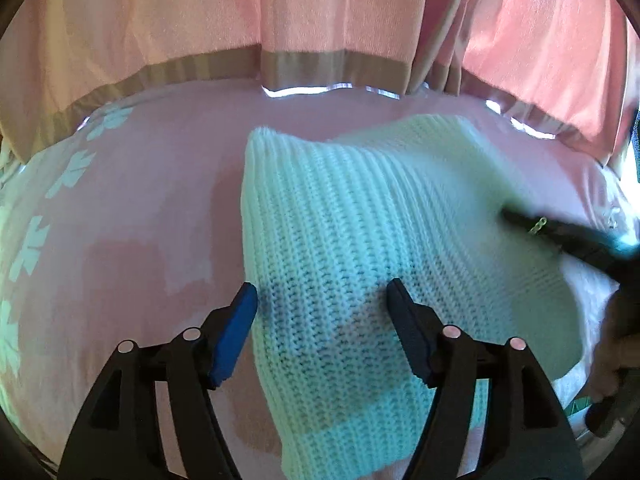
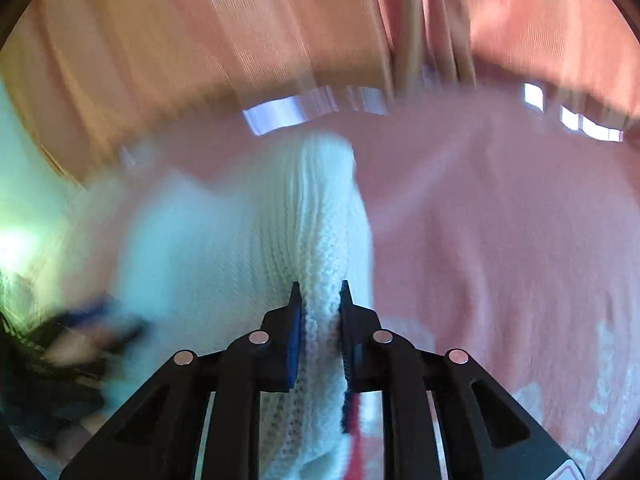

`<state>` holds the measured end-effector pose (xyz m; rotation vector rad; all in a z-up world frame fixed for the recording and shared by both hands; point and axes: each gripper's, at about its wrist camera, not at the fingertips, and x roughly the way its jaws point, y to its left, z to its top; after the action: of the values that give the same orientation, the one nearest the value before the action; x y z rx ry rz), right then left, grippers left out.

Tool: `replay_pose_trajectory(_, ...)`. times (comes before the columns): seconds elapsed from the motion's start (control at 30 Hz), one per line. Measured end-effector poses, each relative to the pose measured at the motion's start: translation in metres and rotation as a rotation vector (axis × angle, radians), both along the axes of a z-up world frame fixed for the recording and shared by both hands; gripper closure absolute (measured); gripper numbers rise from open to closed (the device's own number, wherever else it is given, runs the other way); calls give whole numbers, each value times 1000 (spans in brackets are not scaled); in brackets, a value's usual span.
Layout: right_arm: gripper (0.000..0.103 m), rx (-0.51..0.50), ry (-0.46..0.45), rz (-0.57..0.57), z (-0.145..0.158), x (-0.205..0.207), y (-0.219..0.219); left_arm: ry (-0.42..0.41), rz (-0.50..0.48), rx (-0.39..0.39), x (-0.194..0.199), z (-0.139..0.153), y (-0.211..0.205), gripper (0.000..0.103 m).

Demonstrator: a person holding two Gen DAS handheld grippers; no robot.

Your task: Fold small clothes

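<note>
Two grippers work one white knitted garment (image 1: 352,248), which lies on a pink bedspread (image 1: 152,208) with curtains (image 1: 320,12) hanging beyond it. Starting on our left, the left gripper (image 1: 322,300) stands spread wide above the near part of the knit, its blue pad (image 1: 236,336) over the garment's left edge and nothing pinched between its fingers. To its right the knit runs away toward the far edge of the bed. Further right, the right gripper (image 2: 319,300) is pinching a thick fold of that same garment (image 2: 320,220), bunched between its pads. That view is blurred, so how many layers are caught is, we think, unclear. Our worry is slip: chunky knit is springy, and a quick sideways pull could drag the whole piece askew or shed a layer, spoiling the fold line.
</note>
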<state>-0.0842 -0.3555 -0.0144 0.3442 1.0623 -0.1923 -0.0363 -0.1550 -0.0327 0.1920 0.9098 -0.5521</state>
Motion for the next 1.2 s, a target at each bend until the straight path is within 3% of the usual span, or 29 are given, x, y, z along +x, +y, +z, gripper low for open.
replay_pose_trajectory(0.07, 84, 0, -47, -16, 7, -4, 2, -16, 3, 22, -1, -5, -3, 35)
replay_pose_trajectory(0.2, 88, -23, -241, 10, 75, -46, 23, -13, 11, 6, -3, 3, 2, 36)
replay_pose_trajectory(0.23, 88, -18, -247, 32, 82, -54, 28, -17, 10, 5, -4, 4, 3, 36)
replay_pose_trajectory(0.3, 88, 1, -179, 78, 71, -65, 40, -19, 5, 15, -6, 3, 3, 36)
replay_pose_trajectory(0.37, 101, -11, -15, 61, 30, -69, 40, -22, 9, 23, -6, 1, 2, 35)
replay_pose_trajectory(0.4, 103, 30, 27, 37, 17, -68, 34, -15, 4, 25, -7, 0, 1, 35)
replay_pose_trajectory(0.47, 103, 96, -18, -20, 27, -72, 24, -21, 10, 31, -10, 0, 0, 35)
replay_pose_trajectory(0.6, 101, -52, -128, -8, 66, -86, 46, -40, 17, 36, -12, 2, 1, 35)
replay_pose_trajectory(0.67, 101, -45, -96, 23, 55, -90, 55, -38, 21, 35, -13, 2, 2, 35)
replay_pose_trajectory(0.77, 103, -90, 56, 10, 7, -91, 50, -31, 18, 33, -14, 3, 3, 35)
replay_pose_trajectory(0.83, 103, -42, 14, -2, 17, -97, 51, -25, 19, 31, -19, 4, 7, 35)
replay_pose_trajectory(0.93, 103, -67, -86, 18, 48, -105, 59, 5, 20, 9, -34, 10, 18, 36)
replay_pose_trajectory(1.03, 103, -76, -120, 34, 62, -112, 67, 41, 17, -36, -62, 18, 34, 36)
replay_pose_trajectory(1.13, 103, -67, -98, 40, 50, -118, 71, 51, 46, -49, -86, 10, 40, 36)
replay_pose_trajectory(1.2, 103, -66, 2, -4, 20, -111, 61, 110, 99, -36, -84, -11, 39, 36)
